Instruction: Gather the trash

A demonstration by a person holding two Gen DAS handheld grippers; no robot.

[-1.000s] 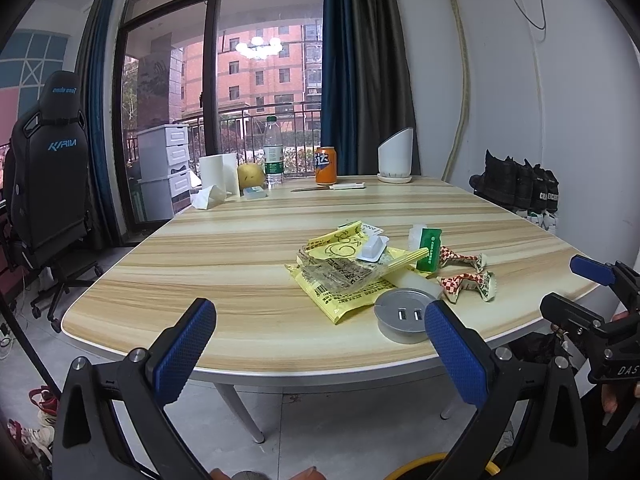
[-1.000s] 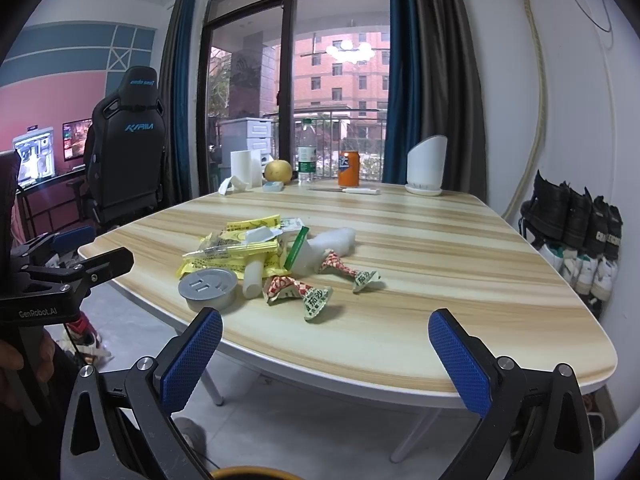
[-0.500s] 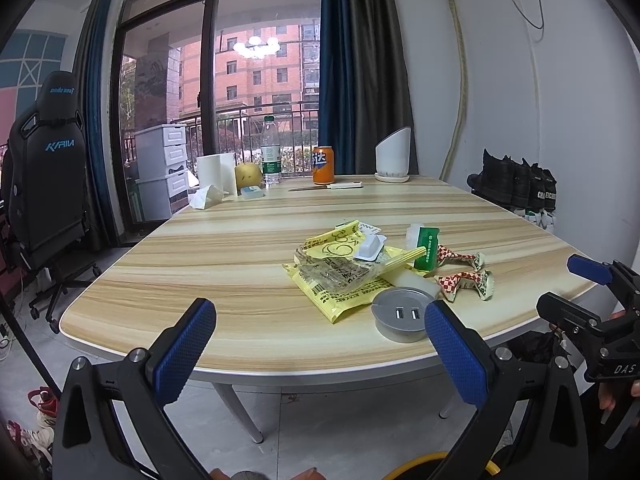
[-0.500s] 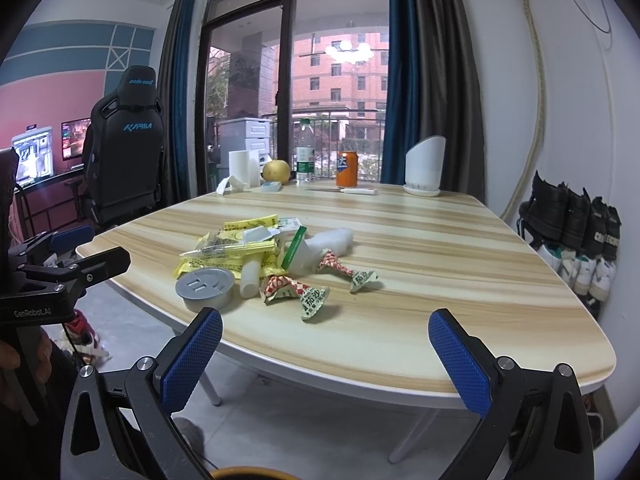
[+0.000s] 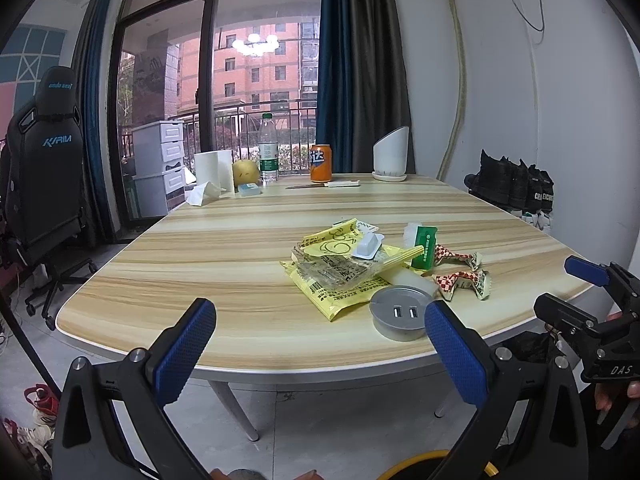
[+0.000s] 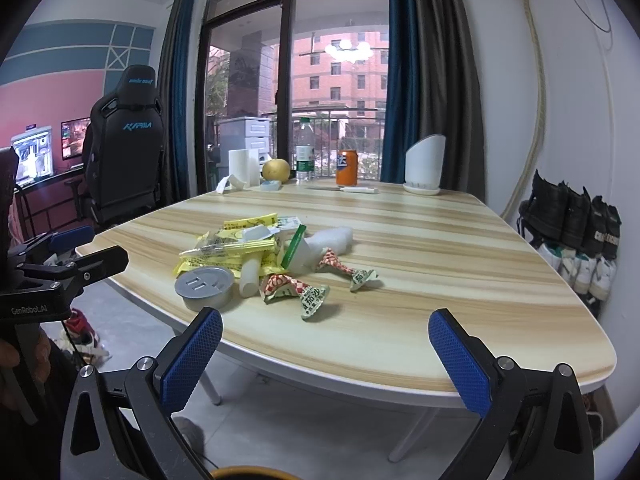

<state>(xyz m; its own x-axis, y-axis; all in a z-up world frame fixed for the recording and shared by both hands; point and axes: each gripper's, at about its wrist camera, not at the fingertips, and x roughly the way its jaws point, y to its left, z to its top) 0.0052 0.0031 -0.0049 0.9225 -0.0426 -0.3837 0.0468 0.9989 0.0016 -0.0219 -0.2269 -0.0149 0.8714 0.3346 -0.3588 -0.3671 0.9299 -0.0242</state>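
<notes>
In the left wrist view, the left gripper [image 5: 320, 344] is held off the near edge of the wooden table [image 5: 224, 256], its blue-padded fingers [image 5: 185, 350] spread wide with nothing between them. The trash is heaped on the table: yellow wrappers [image 5: 332, 280] lie just behind a round grey socket puck [image 5: 400, 317], a clear plastic bag [image 5: 340, 266] is laid over them, a small white tray [image 5: 368, 245] rests on top, a green packet [image 5: 424, 247] leans at the right of the heap, and two red-checked wrappers [image 5: 460, 278] lie right of the puck. The puck stands between the gripper and the heap. Far behind the puck, at the window end, an orange can [image 5: 321, 163], a water bottle [image 5: 268, 148], a paper roll [image 5: 214, 171] and a knife [image 5: 324, 185] are seen. The right gripper [image 5: 592, 308] is visible at the right edge, off the table. In the right wrist view, the right gripper [image 6: 326, 356] is likewise held off the table edge, jaws wide and empty. The socket puck [image 6: 205, 286] sits near the edge at the left, the yellow wrappers [image 6: 240, 240] behind it, and the red-checked wrappers [image 6: 304, 290] right of it, nearest the gripper. The left gripper [image 6: 64, 268] is seen at the left, beyond the table corner.
</notes>
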